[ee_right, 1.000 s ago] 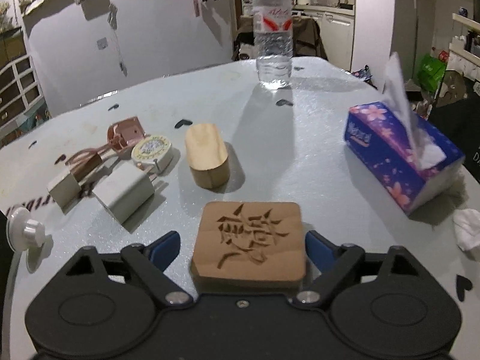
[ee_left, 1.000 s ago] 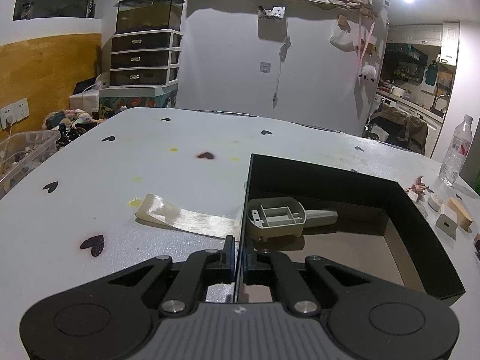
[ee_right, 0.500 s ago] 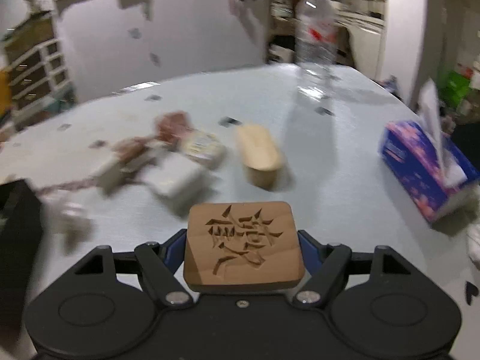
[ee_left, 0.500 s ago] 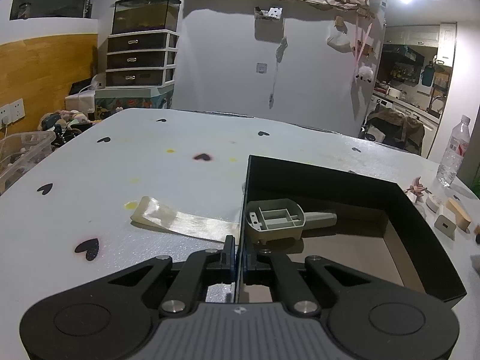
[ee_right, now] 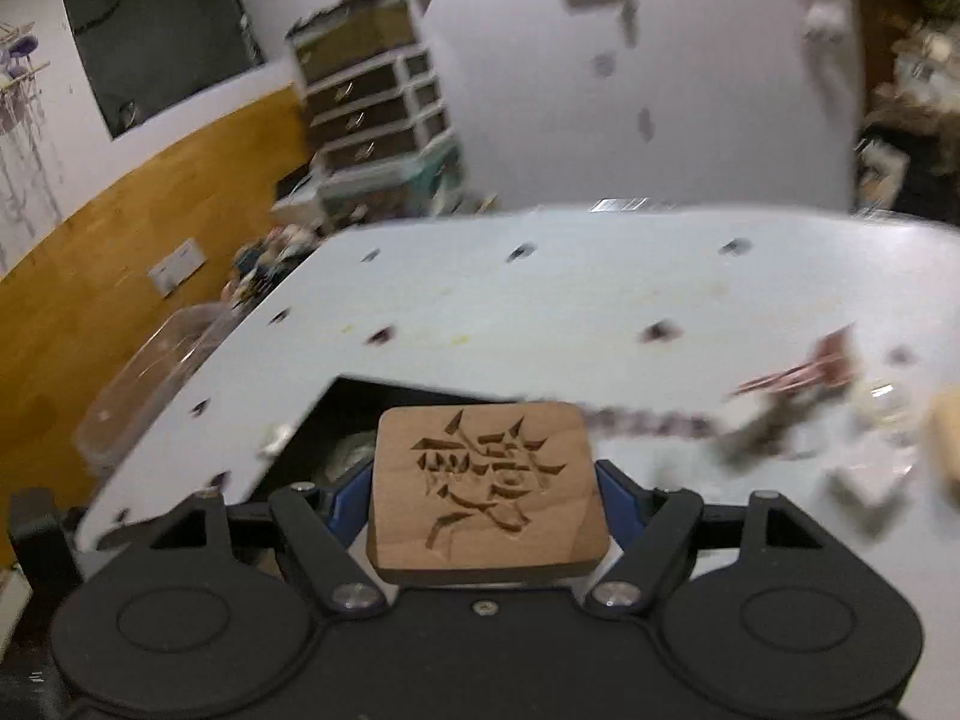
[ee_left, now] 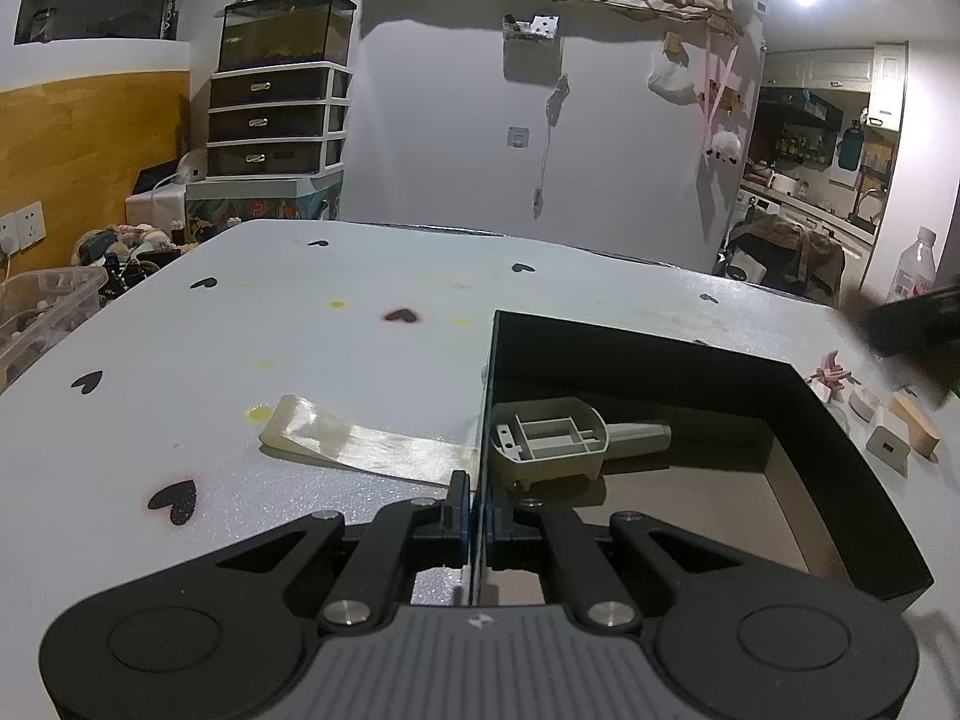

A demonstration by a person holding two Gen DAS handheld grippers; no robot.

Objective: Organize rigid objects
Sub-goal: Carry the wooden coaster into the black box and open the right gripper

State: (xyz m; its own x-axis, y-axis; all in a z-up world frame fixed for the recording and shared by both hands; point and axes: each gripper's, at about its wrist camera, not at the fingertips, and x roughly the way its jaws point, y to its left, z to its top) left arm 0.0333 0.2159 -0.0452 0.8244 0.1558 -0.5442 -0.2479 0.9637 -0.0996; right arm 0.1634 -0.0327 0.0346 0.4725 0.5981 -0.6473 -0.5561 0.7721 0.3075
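One second ago the carved wooden tile (ee_right: 487,483) lay on the surface between the open pads of the right tool (ee_right: 487,501); now it is clamped there, lifted, above the black box (ee_left: 780,468). A drop-in likely follows. The left tool (ee_left: 477,510) pinches the box wall. The tile is square, round-cornered.

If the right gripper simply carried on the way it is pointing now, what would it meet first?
Probably the black box: the right gripper, shut on the wooden block, points down toward the box's open inside, just ahead and below. Blur makes depth uncertain.
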